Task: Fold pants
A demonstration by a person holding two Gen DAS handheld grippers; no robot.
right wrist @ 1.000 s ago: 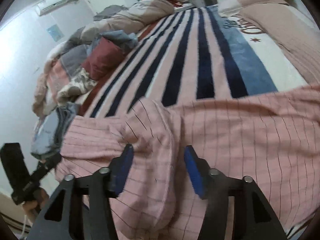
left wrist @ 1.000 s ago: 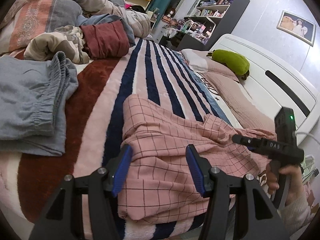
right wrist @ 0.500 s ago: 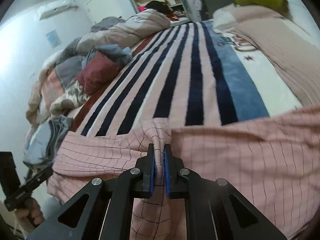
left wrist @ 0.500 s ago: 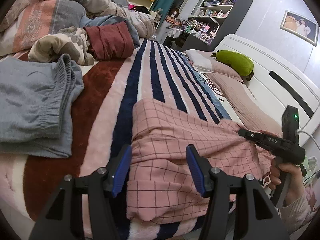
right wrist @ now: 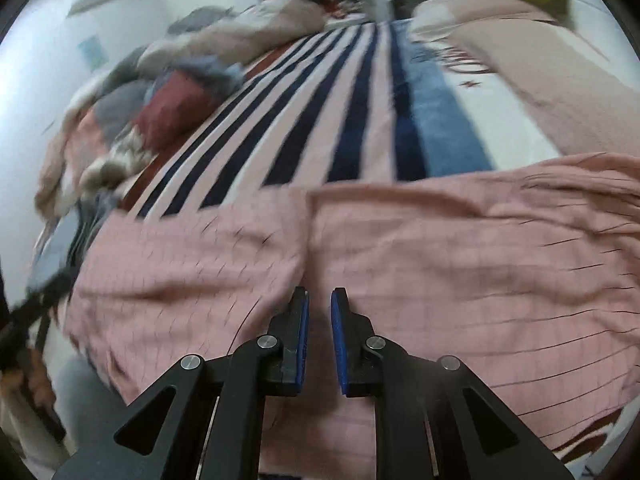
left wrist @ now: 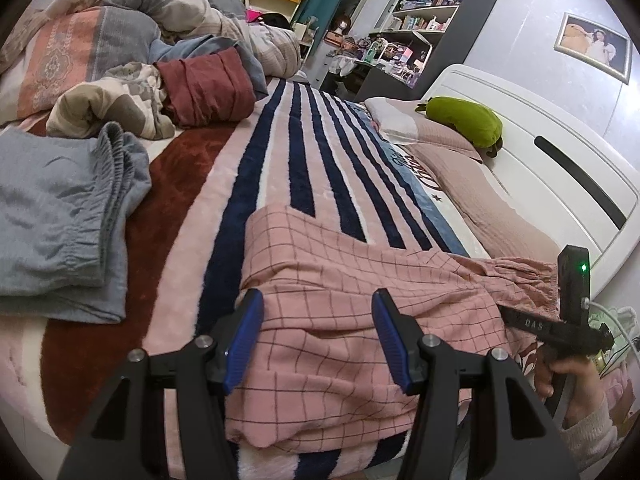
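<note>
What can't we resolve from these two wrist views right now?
- Right wrist: motion blur; right gripper jaws narrowly parted, cloth contact unclear.
- Left wrist: pink checked pants near edge hidden behind left gripper.
- Left wrist: pants' waistband end partly behind the handheld right gripper.

Pink pants (left wrist: 340, 320), thin dark grid check, lying flat-ish across near edge of striped bed blanket (left wrist: 280, 168). I see legs toward left, gathered elastic waistband at right end in left wrist view. Fabric wrinkled, low ridges. Near hem hangs slightly over bed edge. In right wrist view pants (right wrist: 440, 272) blurred, seam fold running down middle.
</note>
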